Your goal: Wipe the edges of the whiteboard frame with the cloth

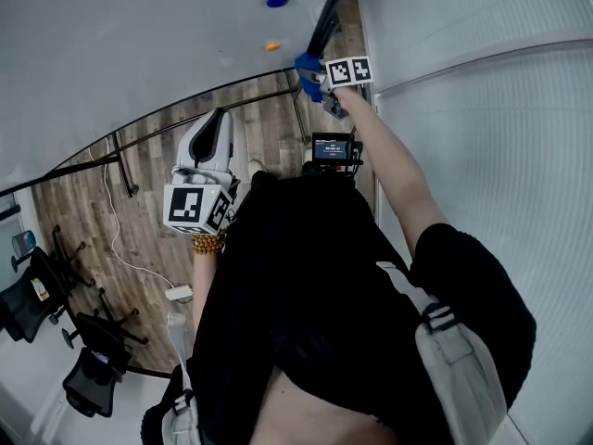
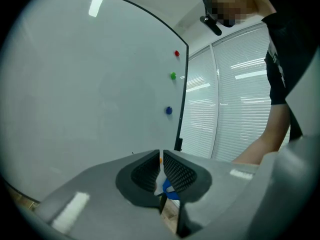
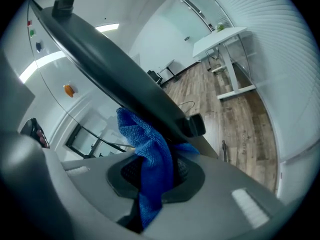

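Observation:
The whiteboard [image 1: 139, 44] fills the upper left, and its black frame edge [image 1: 329, 17] runs down its right side. My right gripper [image 1: 315, 77] is shut on a blue cloth [image 1: 306, 66] and holds it against the lower end of that edge. In the right gripper view the cloth [image 3: 150, 149] hangs between the jaws of the right gripper [image 3: 152, 171] and touches the black frame [image 3: 115, 69]. My left gripper [image 1: 216, 123] hangs lower left, away from the frame. In its own view the left gripper [image 2: 161, 171] is shut on nothing and faces the board and frame [image 2: 182, 104].
Magnets sit on the board: blue [image 1: 276, 1], orange [image 1: 271, 46], red [image 2: 176, 53], green [image 2: 173, 76]. A blind-covered glass wall [image 1: 482, 109] stands right of the board. Office chairs [image 1: 37, 295] and a cable lie on the wood floor. A white desk [image 3: 220, 36] stands beyond.

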Tool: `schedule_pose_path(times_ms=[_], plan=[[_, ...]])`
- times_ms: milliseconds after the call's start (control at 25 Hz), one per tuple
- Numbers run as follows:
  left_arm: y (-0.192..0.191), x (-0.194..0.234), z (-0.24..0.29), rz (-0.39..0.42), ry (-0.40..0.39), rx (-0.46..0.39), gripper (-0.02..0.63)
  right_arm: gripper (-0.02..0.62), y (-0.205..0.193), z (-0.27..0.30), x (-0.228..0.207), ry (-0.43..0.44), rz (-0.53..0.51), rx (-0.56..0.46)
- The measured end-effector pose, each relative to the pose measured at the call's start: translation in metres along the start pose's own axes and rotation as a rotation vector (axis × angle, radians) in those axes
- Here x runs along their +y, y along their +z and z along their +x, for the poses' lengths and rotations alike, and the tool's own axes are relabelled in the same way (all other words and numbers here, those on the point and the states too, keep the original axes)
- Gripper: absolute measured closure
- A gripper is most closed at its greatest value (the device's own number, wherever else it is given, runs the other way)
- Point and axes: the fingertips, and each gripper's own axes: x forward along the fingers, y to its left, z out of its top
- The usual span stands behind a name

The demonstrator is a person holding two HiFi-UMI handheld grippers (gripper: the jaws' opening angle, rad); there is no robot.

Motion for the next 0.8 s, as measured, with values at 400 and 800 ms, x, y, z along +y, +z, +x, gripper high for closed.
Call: schedule_pose_path(times_ms=[400,800], plan=[[-0.002,-0.014,0.019,0.022,-0.083,0.006,0.483,0.522,-0.056,-0.027,-0.006,-0.101,-0.209,0.192],[0.009,-0.034,0.049,0.085,-0.183,0.007,0.483,0.518,0.038,-0.137,0.144,0.047,-0.520,-0.372]])
